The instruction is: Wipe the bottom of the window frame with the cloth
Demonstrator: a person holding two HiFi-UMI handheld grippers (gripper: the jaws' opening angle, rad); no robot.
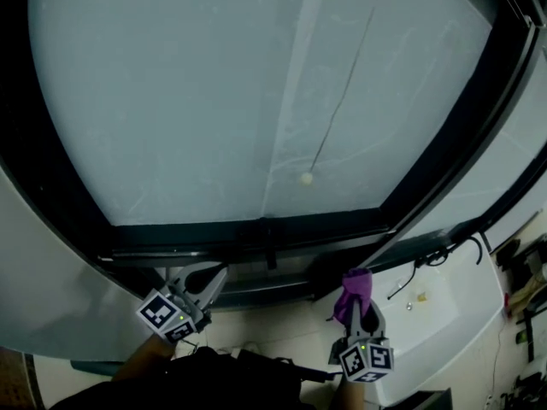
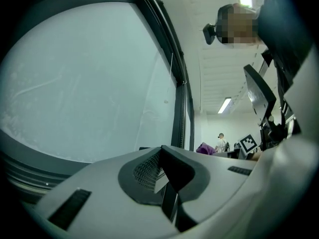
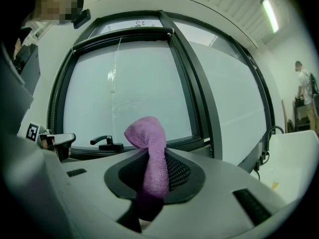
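Note:
The purple cloth point(image 1: 355, 288) is pinched in my right gripper point(image 1: 359, 307), which is shut on it just below the dark bottom rail of the window frame point(image 1: 205, 238), right of the window handle point(image 1: 269, 244). In the right gripper view the cloth point(image 3: 150, 141) stands up folded between the jaws of that gripper point(image 3: 149, 156), with the bottom rail point(image 3: 182, 142) and handle point(image 3: 105, 142) beyond it, apart from the cloth. My left gripper point(image 1: 214, 278) is shut and empty, pointing up at the rail's left part. Its jaws meet at the tip in the left gripper view point(image 2: 160, 151).
A blind cord with a bead point(image 1: 306, 178) hangs in front of the frosted glass. A white sill point(image 1: 444, 310) with a cable point(image 1: 420, 270) lies to the right, with tools point(image 1: 526, 276) past it. A person point(image 3: 305, 91) stands far off on the right.

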